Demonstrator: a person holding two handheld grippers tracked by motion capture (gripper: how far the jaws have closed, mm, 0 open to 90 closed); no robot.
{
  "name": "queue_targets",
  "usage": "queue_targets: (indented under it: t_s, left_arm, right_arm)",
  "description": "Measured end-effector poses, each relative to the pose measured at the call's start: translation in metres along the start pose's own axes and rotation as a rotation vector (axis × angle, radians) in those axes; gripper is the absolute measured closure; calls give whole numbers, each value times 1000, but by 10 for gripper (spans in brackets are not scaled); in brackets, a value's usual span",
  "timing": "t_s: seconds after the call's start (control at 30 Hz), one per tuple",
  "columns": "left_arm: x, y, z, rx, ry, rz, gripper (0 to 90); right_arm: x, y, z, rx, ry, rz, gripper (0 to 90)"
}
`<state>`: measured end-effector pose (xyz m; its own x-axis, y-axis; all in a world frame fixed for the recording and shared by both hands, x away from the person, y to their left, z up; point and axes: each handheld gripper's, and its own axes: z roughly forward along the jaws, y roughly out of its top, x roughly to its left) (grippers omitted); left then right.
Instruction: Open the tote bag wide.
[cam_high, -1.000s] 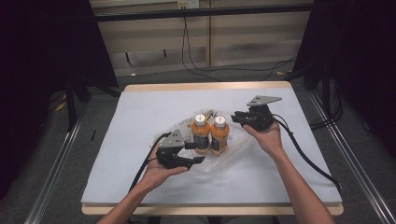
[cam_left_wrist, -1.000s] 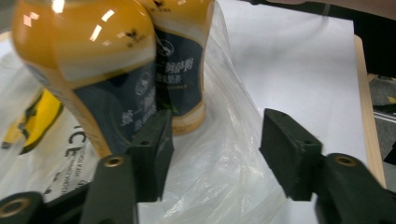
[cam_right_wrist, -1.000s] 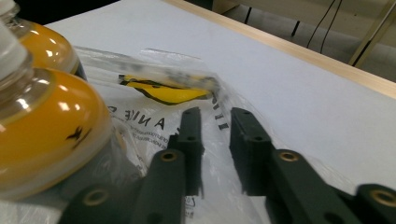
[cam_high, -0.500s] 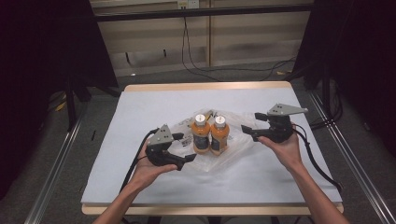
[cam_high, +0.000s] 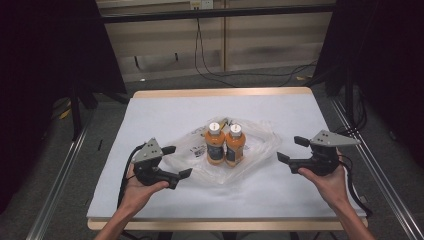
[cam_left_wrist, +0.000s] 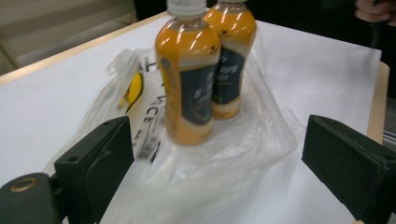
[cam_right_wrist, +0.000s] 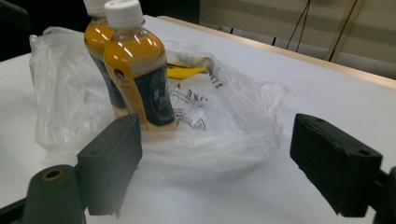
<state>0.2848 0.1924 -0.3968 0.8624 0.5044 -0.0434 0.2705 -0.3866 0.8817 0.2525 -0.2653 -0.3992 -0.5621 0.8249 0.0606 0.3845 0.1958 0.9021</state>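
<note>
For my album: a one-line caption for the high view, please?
Two orange bottles stand on a clear bag, open left gripper and right gripper at either side.

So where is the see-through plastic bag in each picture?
High view: the plastic bag lies mid-table, spread out under and around the two orange bottles.
Left gripper view: the bag spreads across the middle, under the bottles, beyond the open jaws.
Right gripper view: the bag spreads behind and right of the bottles.
Shared landmark: the two white-capped orange bottles standing side by side.
</note>
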Motion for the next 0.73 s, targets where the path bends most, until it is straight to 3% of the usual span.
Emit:
queue_targets:
  t_s: [0.1, 0.3, 0.37, 0.47, 0.57, 0.63, 0.7, 0.73]
  left_arm:
    - [-4, -7, -8, -7, 20, 16, 79]
    - [9, -31, -22, 2, 72, -40, 63]
    - [13, -39, -26, 25, 99, -48, 61]
    - [14, -51, -32, 48, 128, -56, 61]
    - [15, -63, -38, 42, 136, -80, 60]
    - [16, -68, -44, 33, 159, -84, 59]
    - [20, -73, -52, 9, 166, -93, 52]
    - [22, -74, -53, 6, 182, -98, 48]
  right_arm:
    - [0, -9, -8, -1, -7, 17, 168]
    - [6, -26, -23, 9, -24, 33, 157]
    - [6, -33, -27, 11, -33, 42, 154]
    - [4, -42, -33, 5, -36, 87, 149]
    - [2, -53, -40, 36, -78, 67, 149]
    - [-1, -60, -45, 6, -79, 101, 149]
    - [-1, -63, -50, 11, -122, 60, 143]
    - [-3, -63, -51, 4, -113, 72, 141]
